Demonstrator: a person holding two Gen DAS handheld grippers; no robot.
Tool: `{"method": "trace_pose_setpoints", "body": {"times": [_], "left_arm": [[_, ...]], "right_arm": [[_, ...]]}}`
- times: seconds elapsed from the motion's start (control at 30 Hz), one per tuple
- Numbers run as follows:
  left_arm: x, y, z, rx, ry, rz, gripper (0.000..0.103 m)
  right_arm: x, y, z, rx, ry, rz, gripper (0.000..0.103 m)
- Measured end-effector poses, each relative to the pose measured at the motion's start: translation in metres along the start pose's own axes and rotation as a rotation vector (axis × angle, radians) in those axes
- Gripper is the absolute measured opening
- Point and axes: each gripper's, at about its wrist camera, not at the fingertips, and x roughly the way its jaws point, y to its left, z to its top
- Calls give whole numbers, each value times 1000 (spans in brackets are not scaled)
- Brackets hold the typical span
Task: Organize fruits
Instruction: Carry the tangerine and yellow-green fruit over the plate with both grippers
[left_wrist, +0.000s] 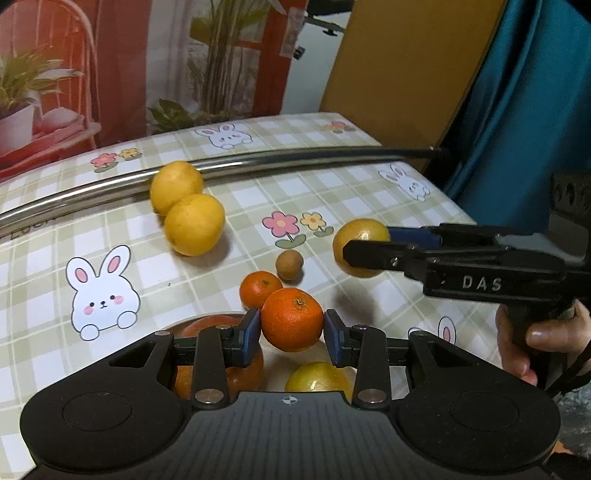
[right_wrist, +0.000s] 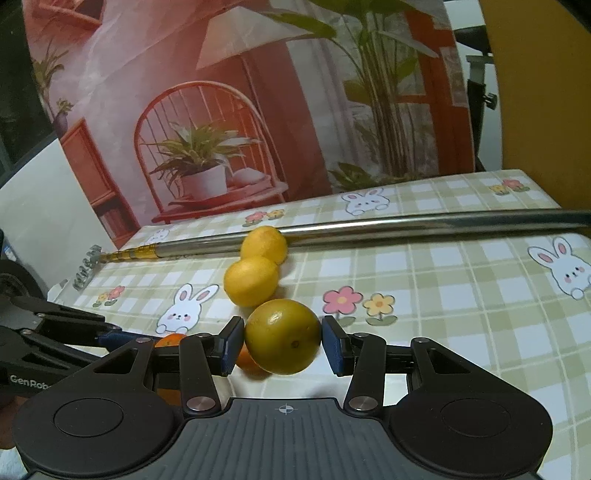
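the task is judged to be partly done. a white plate (left_wrist: 275, 356) is seen low in the left wrist view, just under the left tool (left_wrist: 291, 328), and two fruits already lie on it: a large orange fruit (left_wrist: 243, 373) and a yellow-green fruit (left_wrist: 319, 376), both partly hidden by the tool's body. a bright orange (left_wrist: 291, 319) is clamped between the blue pads of the left tool and is held above the plate, so its placing seems close. a dull yellow-green fruit (right_wrist: 282, 336) is gripped in the right tool (right_wrist: 282, 345), clear of the counter (right_wrist: 461, 314), off to the right of the plate in the left view; it has not been set down.

four fruits are left loose on the checked cloth: a small mandarin (left_wrist: 260, 290) just beyond the held orange, a small brown round fruit (left_wrist: 289, 264) near it, and two yellow citrus (left_wrist: 194, 224) (left_wrist: 176, 186) touching each other, the farther one resting against a metal pole (left_wrist: 295, 157). whether the plate can take all of them cannot be told, since most of it is hidden.
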Motion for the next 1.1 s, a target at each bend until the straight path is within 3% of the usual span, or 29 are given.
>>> {"method": "trace_pose_setpoints", "body": {"times": [0.37, 0.57, 0.7, 0.83, 1.1], "left_arm": [[16, -5, -3, 0, 62, 6, 40], [8, 0, -4, -62, 52, -12, 42], [-10, -3, -7, -76, 4, 4, 54], [-33, -6, -12, -76, -51, 64, 58], [-90, 2, -38, -186, -171, 171, 64]], "right_arm": [[-9, -12, -7, 29, -4, -20, 42], [-12, -6, -10, 23, 8, -11, 42], [-16, 0, -12, 16, 10, -8, 42], [-22, 9, -14, 4, 16, 4, 42], [-33, 41, -28, -26, 49, 49, 42]]}}
